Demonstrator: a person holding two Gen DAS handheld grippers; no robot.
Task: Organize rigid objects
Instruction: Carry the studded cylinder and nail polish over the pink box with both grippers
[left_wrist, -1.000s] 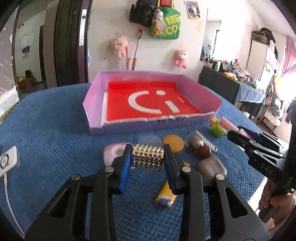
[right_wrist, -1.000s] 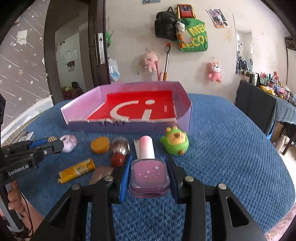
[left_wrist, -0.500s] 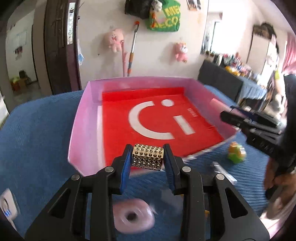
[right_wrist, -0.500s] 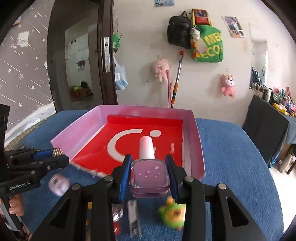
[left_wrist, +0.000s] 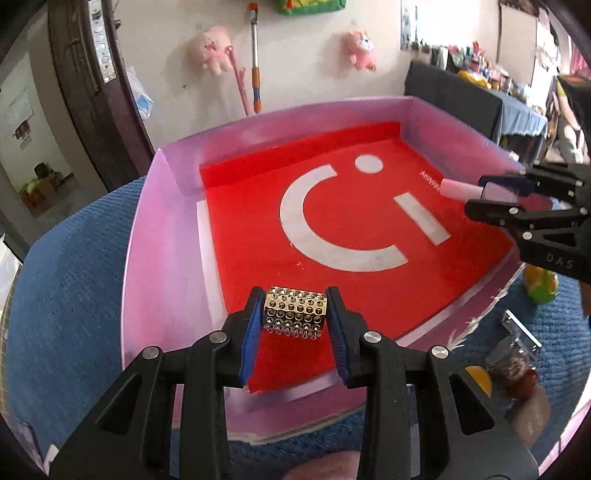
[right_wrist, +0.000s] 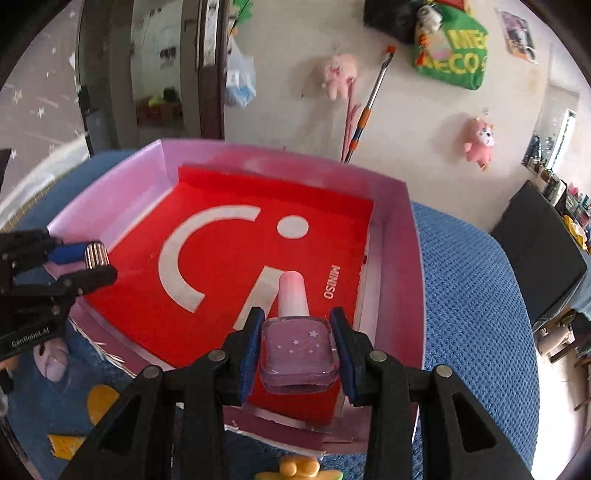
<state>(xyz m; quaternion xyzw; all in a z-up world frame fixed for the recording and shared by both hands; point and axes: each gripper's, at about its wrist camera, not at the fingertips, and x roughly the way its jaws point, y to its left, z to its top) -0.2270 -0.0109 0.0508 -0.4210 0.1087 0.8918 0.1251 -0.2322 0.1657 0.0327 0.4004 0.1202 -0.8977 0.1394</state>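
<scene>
Grippers above shallow pink cardboard tray (left_wrist: 166, 236) with red floor: left gripper (left_wrist: 295, 325) clamped gold studded cylinder (left_wrist: 294, 313); right gripper (right_wrist: 297, 349) clamped square pink nail-polish bottle (right_wrist: 299, 347). Nothing lay on the tray floor beneath them.

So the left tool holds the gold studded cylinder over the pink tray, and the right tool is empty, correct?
Not quite. The right tool is shut on a pink square nail polish bottle, as the right wrist view shows. The left tool does hold the gold studded cylinder over the pink tray.
</scene>
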